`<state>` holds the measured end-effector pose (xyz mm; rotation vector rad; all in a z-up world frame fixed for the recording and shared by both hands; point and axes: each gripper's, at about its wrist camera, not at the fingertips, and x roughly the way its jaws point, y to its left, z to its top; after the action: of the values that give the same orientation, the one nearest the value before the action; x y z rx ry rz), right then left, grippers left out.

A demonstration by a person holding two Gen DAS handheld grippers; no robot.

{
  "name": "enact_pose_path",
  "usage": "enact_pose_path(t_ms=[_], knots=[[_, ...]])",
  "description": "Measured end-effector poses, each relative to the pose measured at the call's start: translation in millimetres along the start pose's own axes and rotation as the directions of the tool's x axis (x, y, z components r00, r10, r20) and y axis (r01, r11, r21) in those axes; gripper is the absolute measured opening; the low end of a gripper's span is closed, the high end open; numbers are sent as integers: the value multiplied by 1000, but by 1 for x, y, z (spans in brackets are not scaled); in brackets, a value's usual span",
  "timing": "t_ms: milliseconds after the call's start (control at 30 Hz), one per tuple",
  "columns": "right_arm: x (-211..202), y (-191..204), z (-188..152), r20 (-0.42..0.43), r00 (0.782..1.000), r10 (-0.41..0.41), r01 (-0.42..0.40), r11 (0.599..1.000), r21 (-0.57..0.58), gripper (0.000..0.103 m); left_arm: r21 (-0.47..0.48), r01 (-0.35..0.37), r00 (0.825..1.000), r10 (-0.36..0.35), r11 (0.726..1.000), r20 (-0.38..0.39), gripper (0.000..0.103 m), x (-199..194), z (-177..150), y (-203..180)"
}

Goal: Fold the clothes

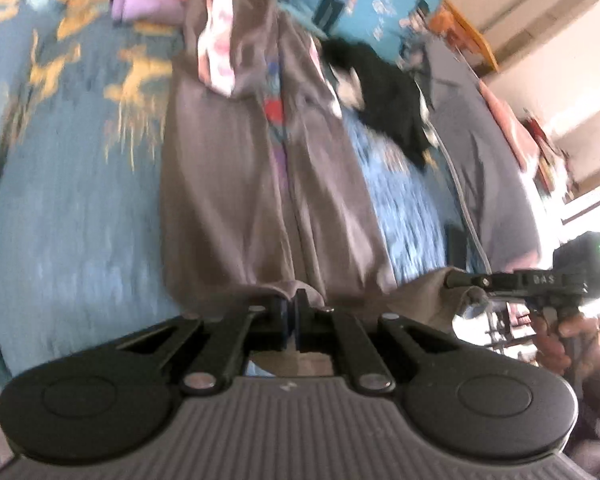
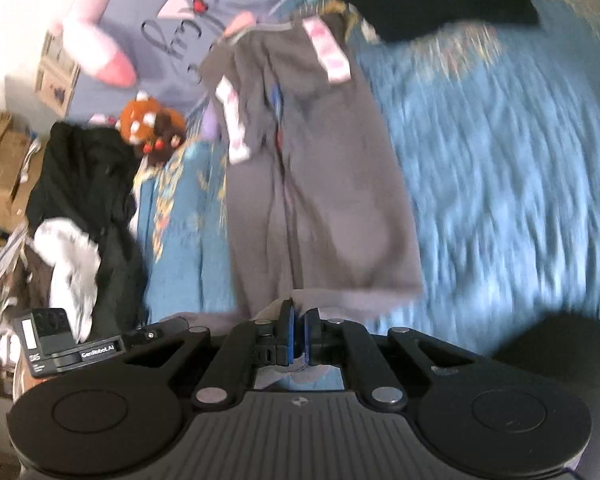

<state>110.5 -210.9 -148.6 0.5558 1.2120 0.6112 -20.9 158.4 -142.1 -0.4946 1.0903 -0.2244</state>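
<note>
Both claws pinch the grey trousers' near hem

The left gripper and right gripper clamp the grey trousers, which stretch away over the blue bedspread toward the far clothes.

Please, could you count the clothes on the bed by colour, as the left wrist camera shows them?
Grey: 2, the trousers held by both grippers, left gripper, right gripper, and a garment at the right.
Black: 1.
Purple: 1.
Total: 4

L tool & R tool both clamped on grey fabric.
</note>
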Motion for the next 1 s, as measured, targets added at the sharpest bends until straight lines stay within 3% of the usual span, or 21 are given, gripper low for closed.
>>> enact_pose_path(t_ms=[133,267,367,500,567,600,633,767,867,933,1000], knots=[[25,-2,50,23,997,-79,78,997,27,5,-17,-80,997,80,997,-1,5,28,66,9],[56,-20,78,4,991,-134,133,988,77,5,-61,-149,989,148,987,-22,5,67,107,27],[77,-33,94,-11,987,-162,162,980,116,5,-76,-186,982,183,980,-40,5,91,123,37],[91,-47,106,-9,993,-119,118,974,192,15,-90,-206,978,203,974,-45,7,107,131,44],[93,-53,112,-5,997,-79,78,969,234,27,-104,-202,979,199,974,-37,14,105,133,47],[92,-53,115,1,998,-67,65,967,245,32,-110,-201,980,198,973,-32,28,102,134,48],[91,-53,118,9,998,-63,59,967,249,32,-115,-199,980,197,973,-27,39,99,136,49],[87,-44,131,43,997,-67,56,973,223,36,-73,-208,978,209,975,6,45,80,147,38],[71,-34,139,150,988,-38,12,985,170,38,-20,-242,968,243,970,59,53,62,152,22],[58,-29,142,220,975,-11,-20,990,139,40,29,-241,967,238,970,96,68,50,152,10],[49,-18,138,256,966,-36,23,998,54,43,109,-219,971,205,970,124,85,39,144,-4]])
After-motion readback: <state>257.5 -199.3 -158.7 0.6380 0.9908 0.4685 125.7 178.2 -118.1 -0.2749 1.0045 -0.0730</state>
